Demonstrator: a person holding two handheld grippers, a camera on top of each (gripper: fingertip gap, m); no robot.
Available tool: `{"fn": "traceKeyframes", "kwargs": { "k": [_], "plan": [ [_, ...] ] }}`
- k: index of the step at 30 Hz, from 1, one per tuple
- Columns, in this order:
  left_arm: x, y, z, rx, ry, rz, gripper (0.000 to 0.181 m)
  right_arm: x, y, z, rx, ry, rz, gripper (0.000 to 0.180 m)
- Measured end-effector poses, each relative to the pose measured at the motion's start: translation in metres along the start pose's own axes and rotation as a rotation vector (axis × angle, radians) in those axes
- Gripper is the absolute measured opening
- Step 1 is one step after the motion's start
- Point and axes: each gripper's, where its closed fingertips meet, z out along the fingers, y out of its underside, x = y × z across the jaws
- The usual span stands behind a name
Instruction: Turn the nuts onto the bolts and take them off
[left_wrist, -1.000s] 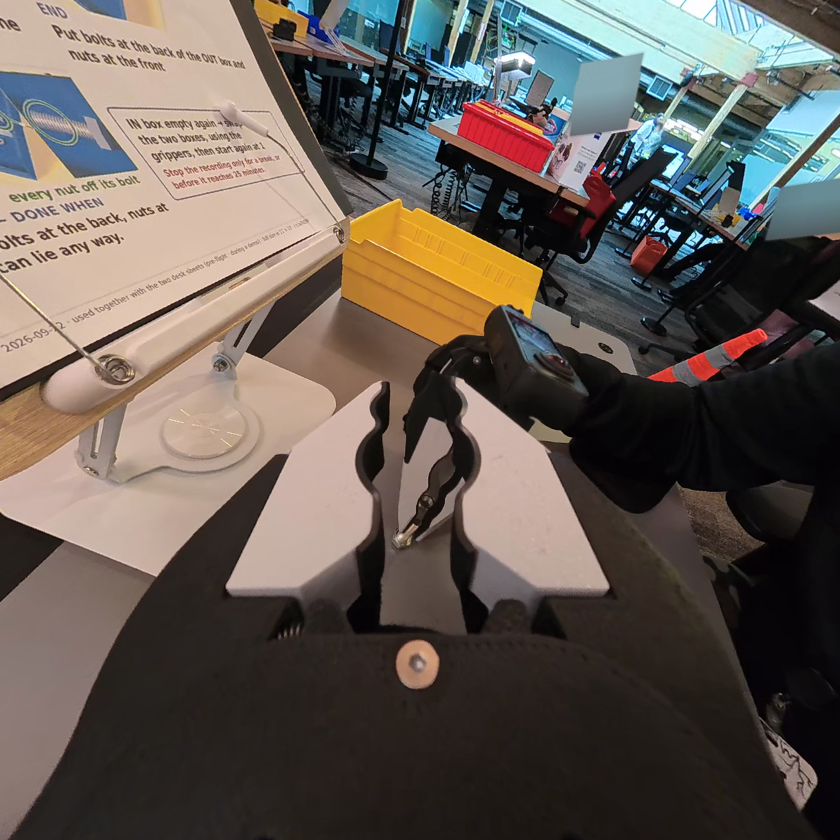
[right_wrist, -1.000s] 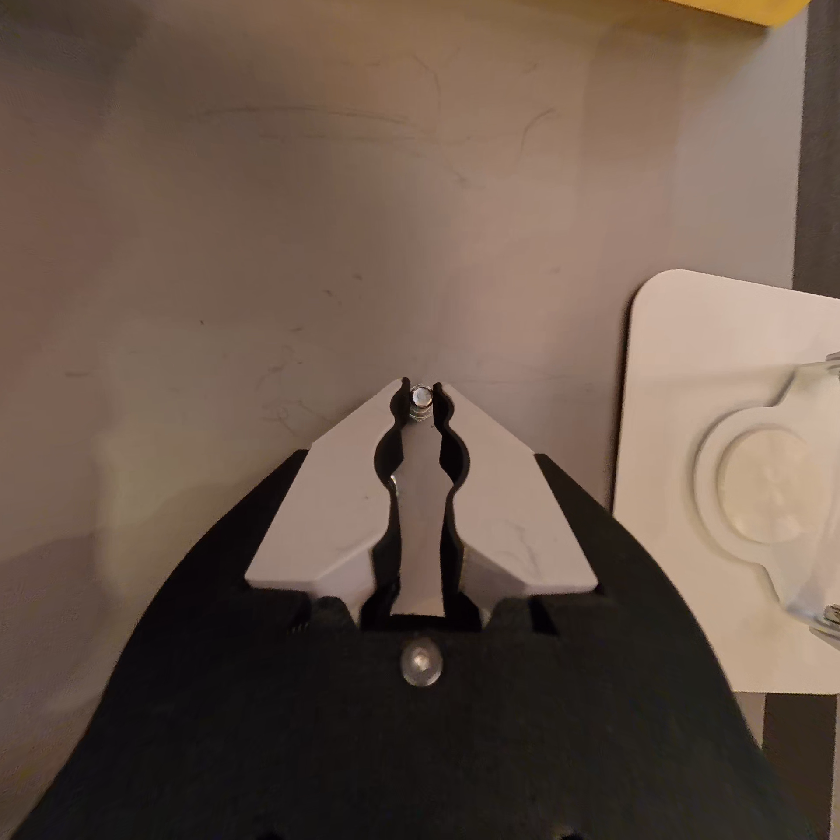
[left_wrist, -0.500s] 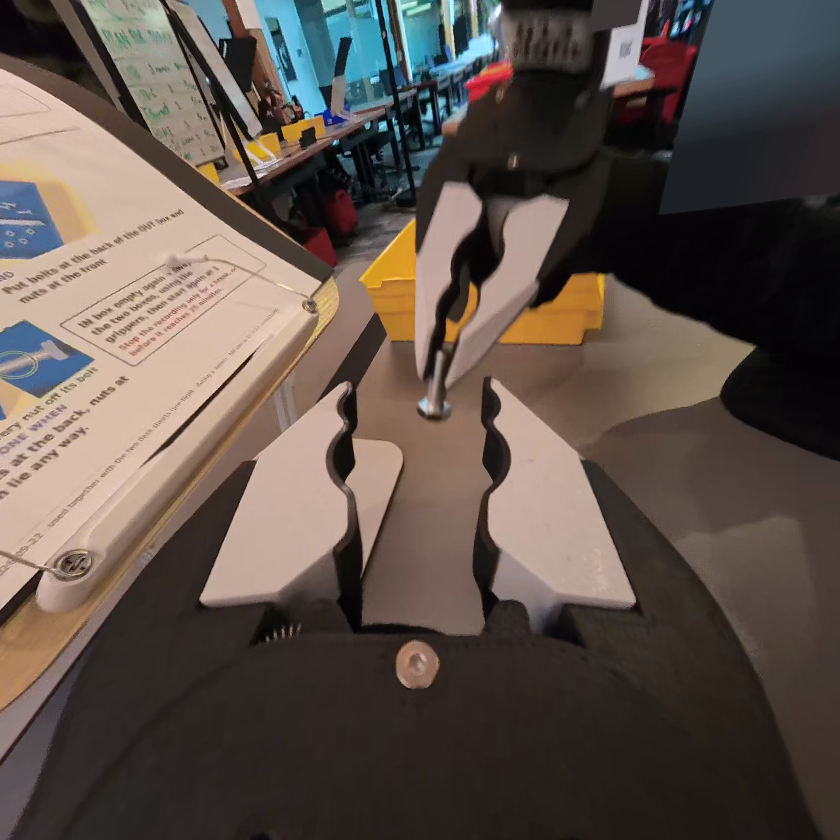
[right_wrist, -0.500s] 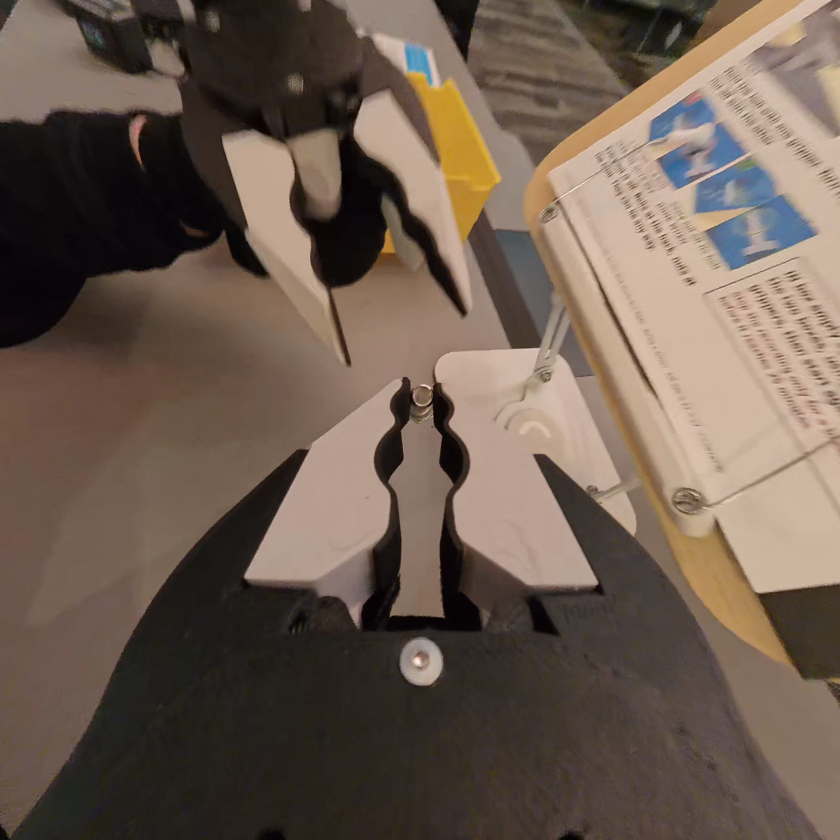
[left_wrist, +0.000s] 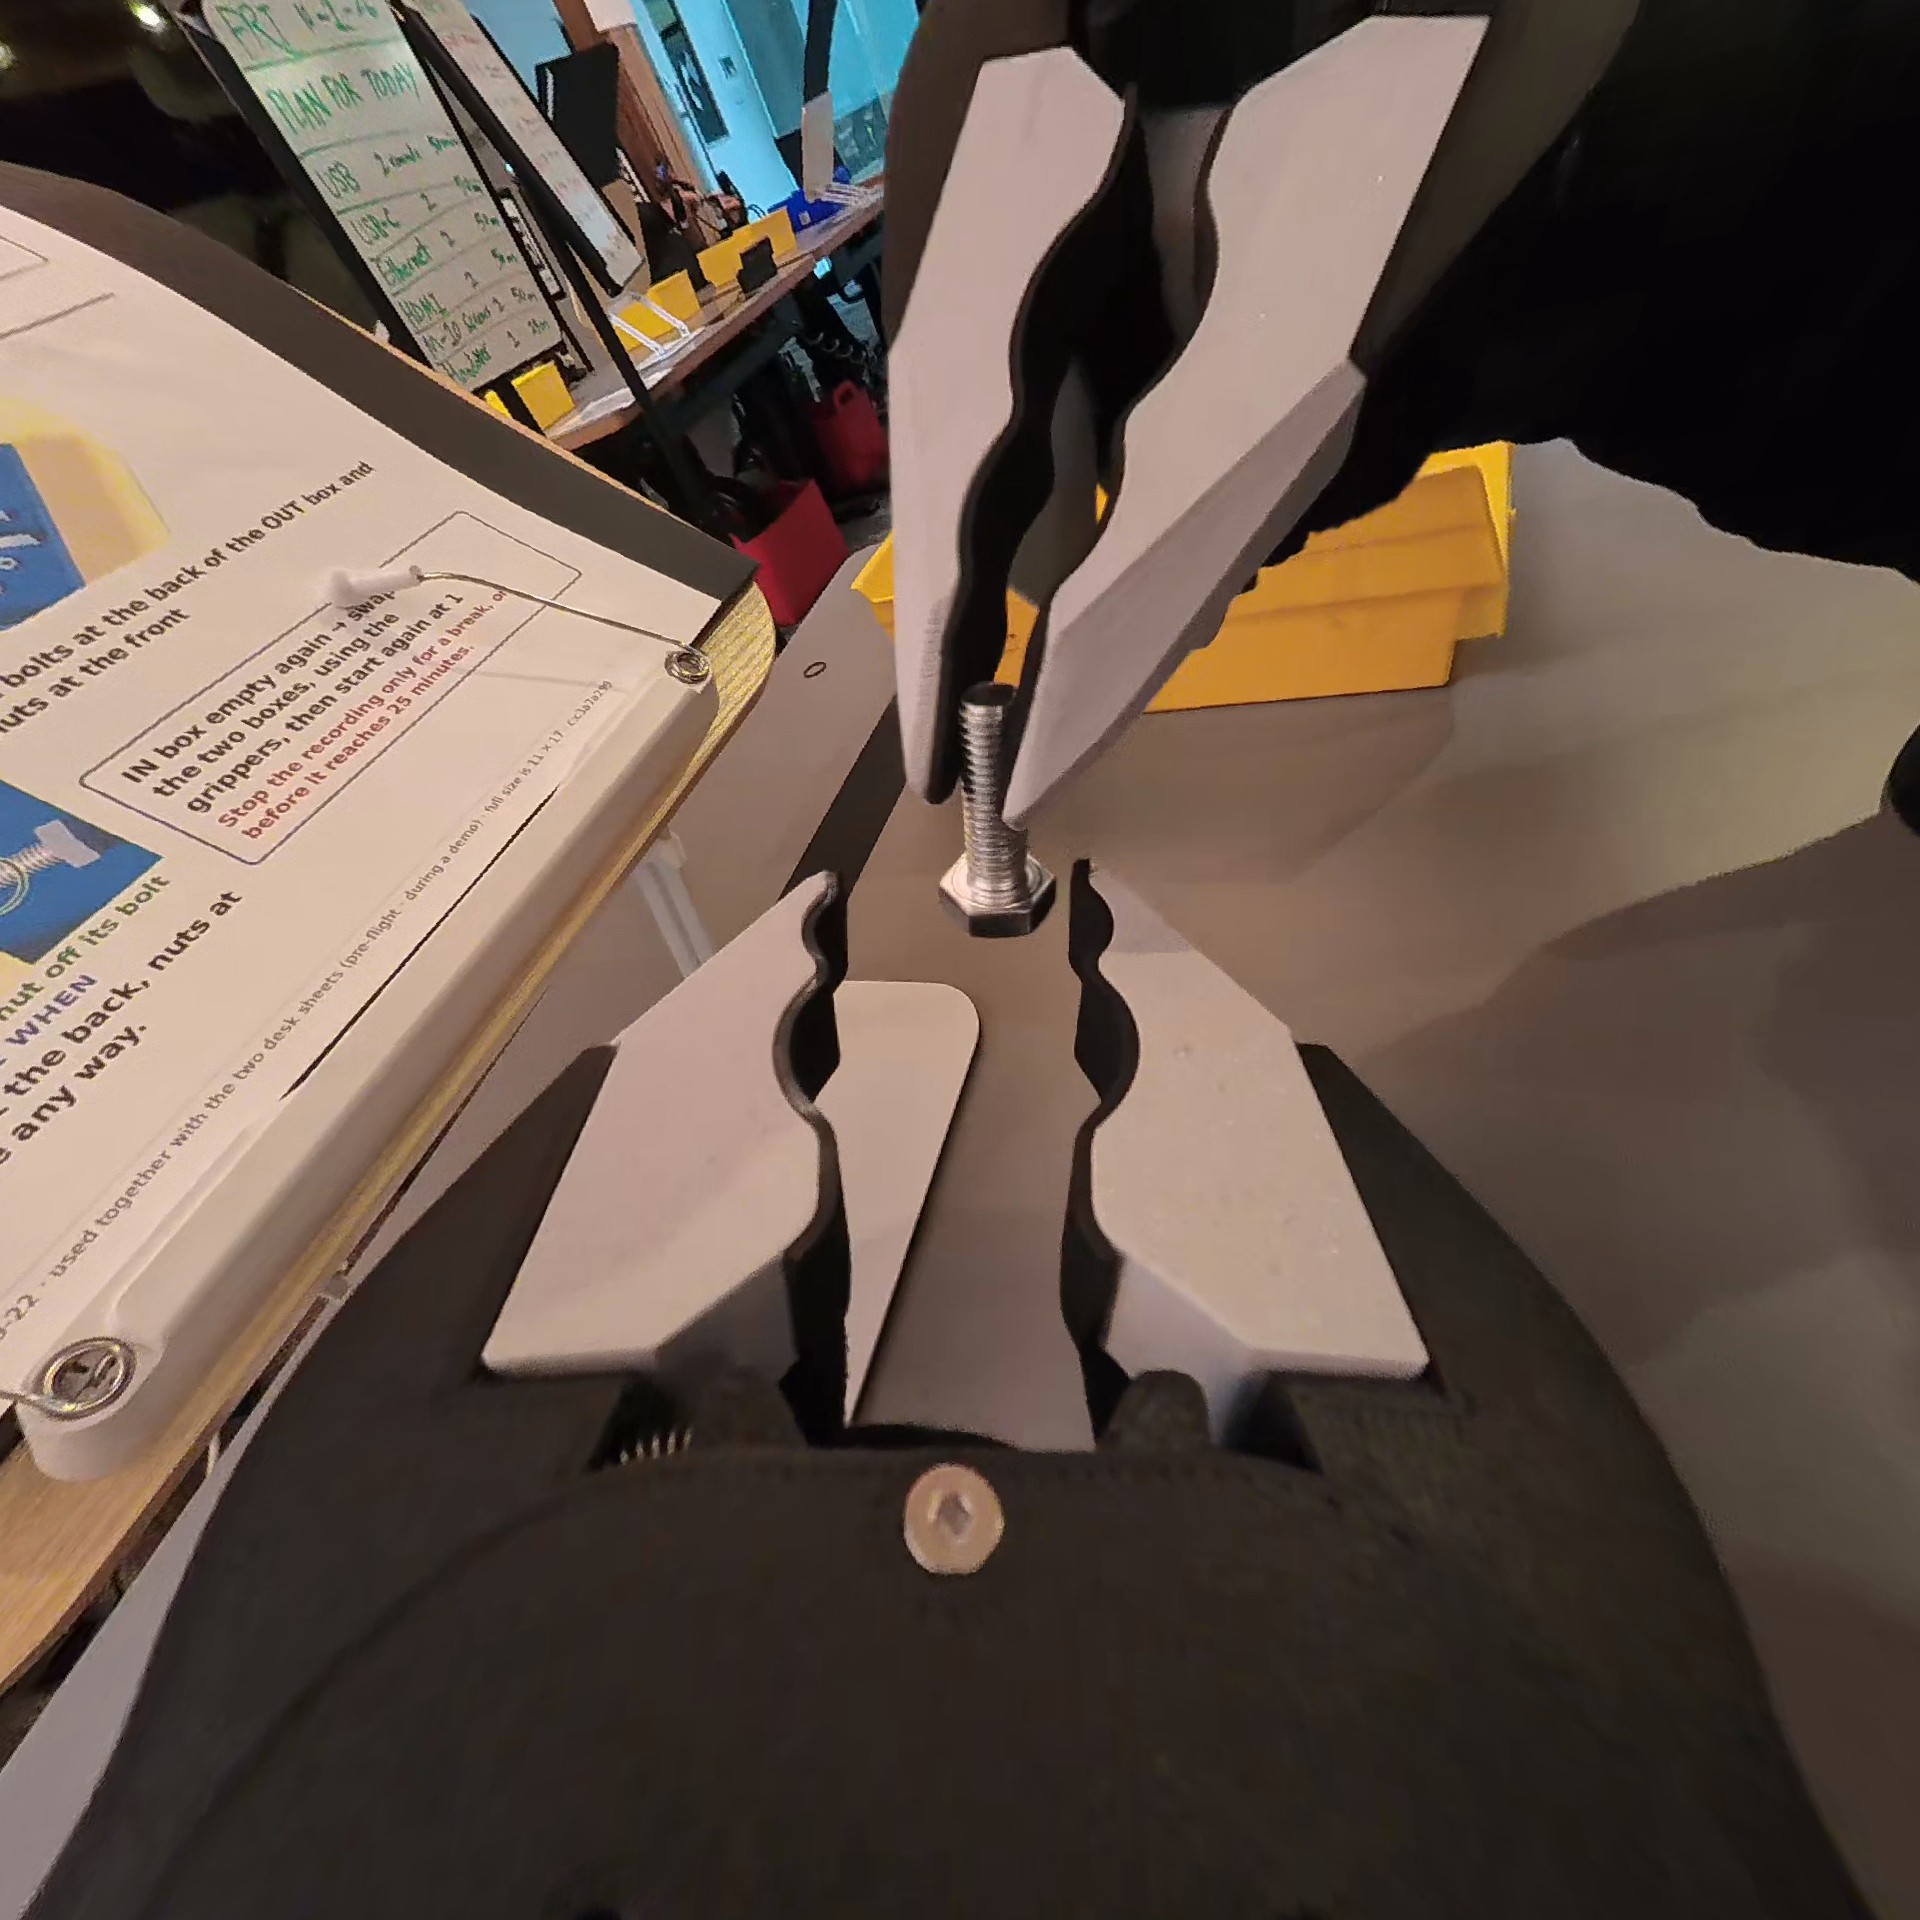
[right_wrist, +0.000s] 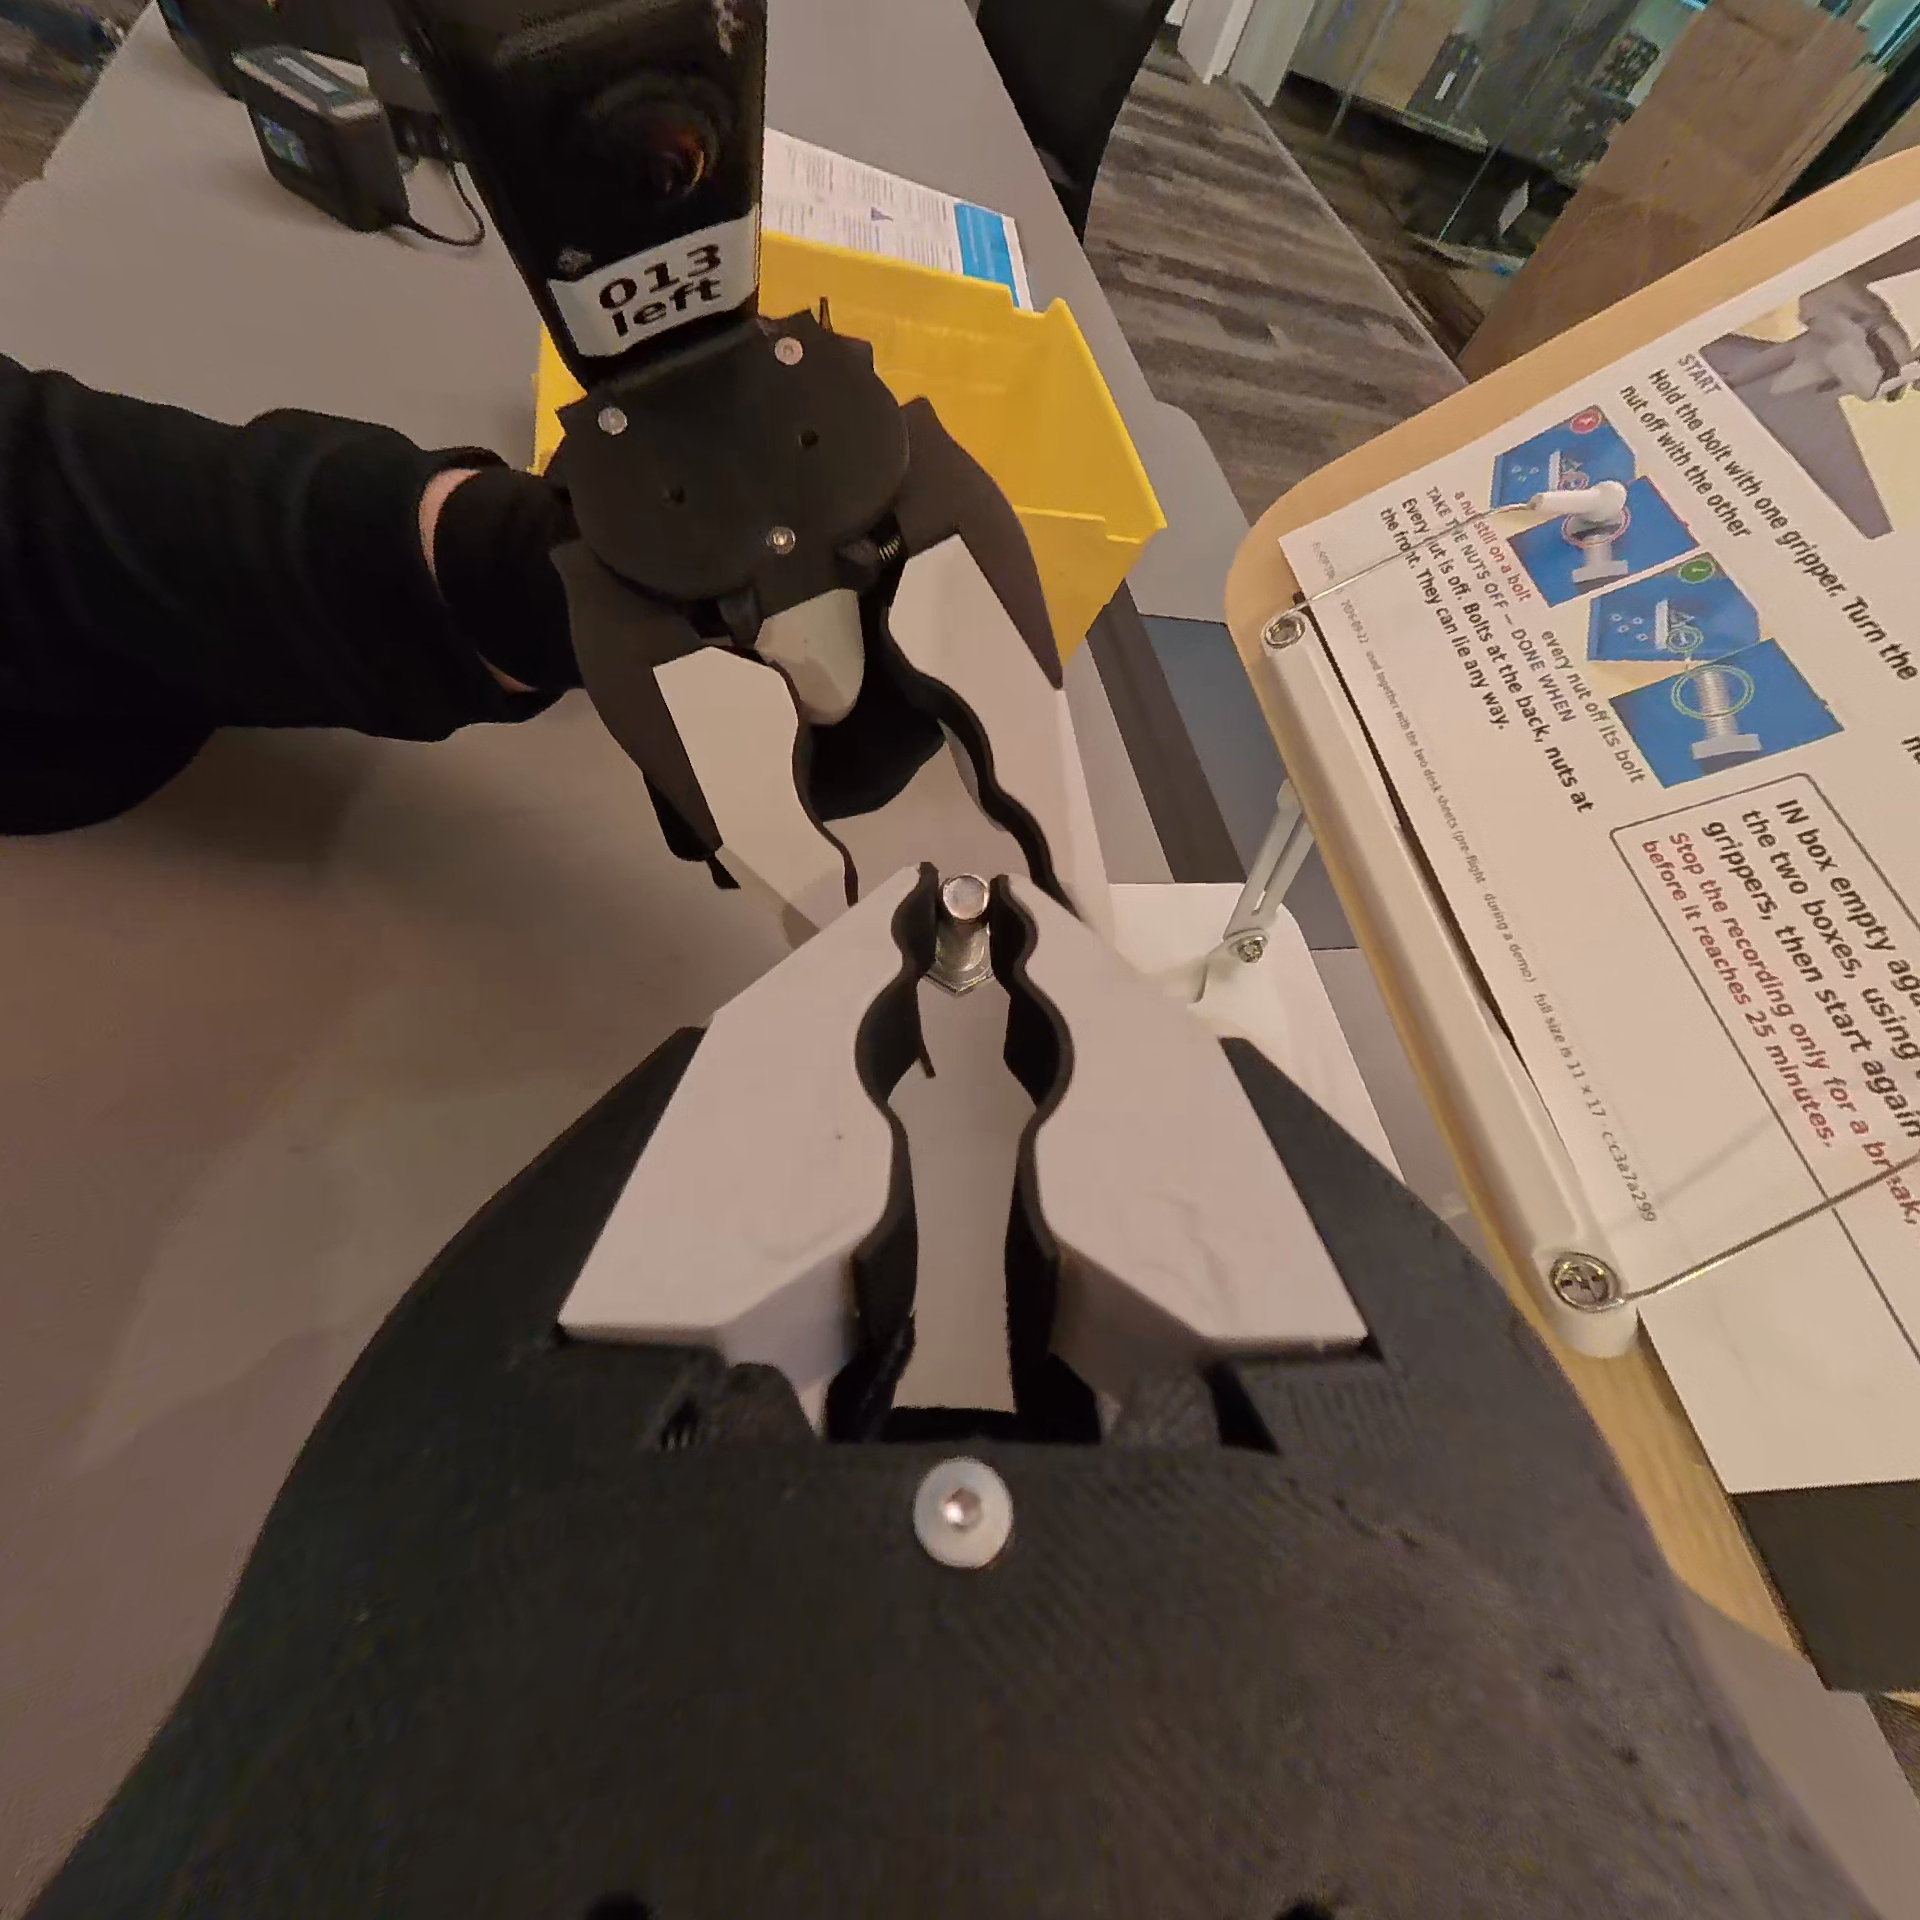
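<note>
A silver bolt (left_wrist: 985, 790) with a hex piece (left_wrist: 995, 906) at its lower end hangs upright from my right gripper (left_wrist: 982, 805), which comes down from above and is shut on its threaded shank. My left gripper (left_wrist: 956, 883) is open and empty, and the hex piece sits between its fingertips without clear contact. In the right wrist view my right gripper (right_wrist: 961, 883) pinches the bolt (right_wrist: 961, 935) at its tips. The left gripper (right_wrist: 899, 873) faces it, jaws spread on either side. I cannot tell whether the hex piece is a nut or the bolt's head.
A yellow bin (left_wrist: 1351, 623) stands behind on the grey table (left_wrist: 1558, 935); it also shows in the right wrist view (right_wrist: 1039, 416). A tilted instruction sheet on a wooden stand (left_wrist: 312, 727) sits close beside the grippers, over its white base plate (left_wrist: 904, 1091). A black device (right_wrist: 322, 145) lies far back.
My right gripper swung up from facing the table and brought the bolt to my left gripper's tips. My left gripper opened wider and turned toward it.
</note>
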Motion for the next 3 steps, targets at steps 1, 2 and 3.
{"fn": "traceKeyframes", "kwargs": {
  "k": [1, 2, 3],
  "plan": [
    [0.0014, -0.0005, 0.0006, 0.002, 0.008, -0.002, 0.041, -0.0002, -0.0013, -0.0001, 0.007, -0.001, 0.002, 0.007],
    [0.003, -0.0004, 0.0015, 0.001, 0.013, -0.001, 0.04, -0.0006, -0.0027, 0.0, 0.017, -0.006, 0.007, 0.007],
    [0.0042, 0.0002, 0.0026, -0.002, 0.015, 0.003, 0.039, -0.0016, -0.0039, 0.0004, 0.029, -0.015, 0.014, 0.007]
  ]
}}
